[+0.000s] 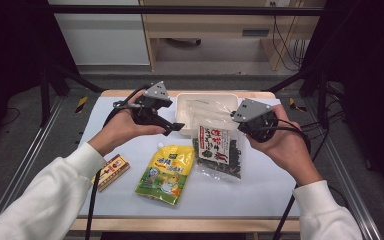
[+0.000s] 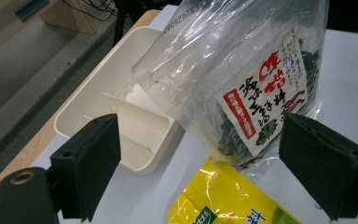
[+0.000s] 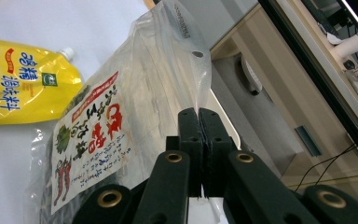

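A clear bag of dark seaweed (image 1: pixel 215 142) (image 2: pixel 242 70) (image 3: pixel 121 107) with a red-and-white label leans with its top end over the white divided tray (image 1: pixel 185 107) (image 2: pixel 98 93). Its lower end rests on the table. My right gripper (image 1: pixel 240 122) (image 3: pixel 199 121) is shut on the bag's upper right edge. My left gripper (image 1: pixel 172 127) (image 2: pixel 200 163) is open just left of the bag and in front of the tray, with nothing between its jaws. A yellow spouted pouch (image 1: pixel 166 172) (image 2: pixel 228 200) (image 3: pixel 23 88) lies flat in front of them.
A small red-and-yellow box (image 1: pixel 111 170) lies near the table's left edge, beside the left forearm. The tray sits at the table's far edge. Cables trail from both grippers toward the front.
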The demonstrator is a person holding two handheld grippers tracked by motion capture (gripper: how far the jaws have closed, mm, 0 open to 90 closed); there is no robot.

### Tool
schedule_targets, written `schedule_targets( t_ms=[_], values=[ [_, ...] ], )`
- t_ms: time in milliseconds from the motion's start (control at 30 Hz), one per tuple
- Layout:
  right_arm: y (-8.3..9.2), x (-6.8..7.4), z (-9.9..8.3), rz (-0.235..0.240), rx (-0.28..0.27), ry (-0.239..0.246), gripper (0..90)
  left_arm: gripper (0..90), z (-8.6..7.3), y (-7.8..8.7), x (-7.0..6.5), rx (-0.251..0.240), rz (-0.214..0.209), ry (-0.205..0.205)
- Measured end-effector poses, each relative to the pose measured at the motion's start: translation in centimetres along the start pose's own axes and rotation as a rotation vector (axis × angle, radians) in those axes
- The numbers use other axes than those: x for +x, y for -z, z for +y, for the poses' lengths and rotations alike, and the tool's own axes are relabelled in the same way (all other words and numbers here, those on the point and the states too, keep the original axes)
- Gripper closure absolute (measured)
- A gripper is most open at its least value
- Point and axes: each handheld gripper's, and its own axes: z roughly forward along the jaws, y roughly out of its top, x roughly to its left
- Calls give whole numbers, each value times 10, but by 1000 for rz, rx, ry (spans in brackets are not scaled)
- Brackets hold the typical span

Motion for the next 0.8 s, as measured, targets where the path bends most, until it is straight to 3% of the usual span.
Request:
schedule_targets(
  t_ms=[267, 400, 500, 633, 800],
  values=[
    [1, 3, -4, -2, -48, 0, 893, 120, 12, -20, 9, 21, -2, -51],
    [2, 5, -4, 4, -63, 13, 892, 113, 17, -29, 17, 20, -4, -43],
    [2, 6, -3, 10, -73, 16, 892, 113, 19, -35, 21, 30, -32, -39],
    [3, 8, 0, 18, -89, 23, 892, 159, 21, -40, 20, 54, -65, -87],
    [5, 11, 3, 40, -102, 31, 891, 205, 19, -40, 21, 58, -115, -81]
  ],
)
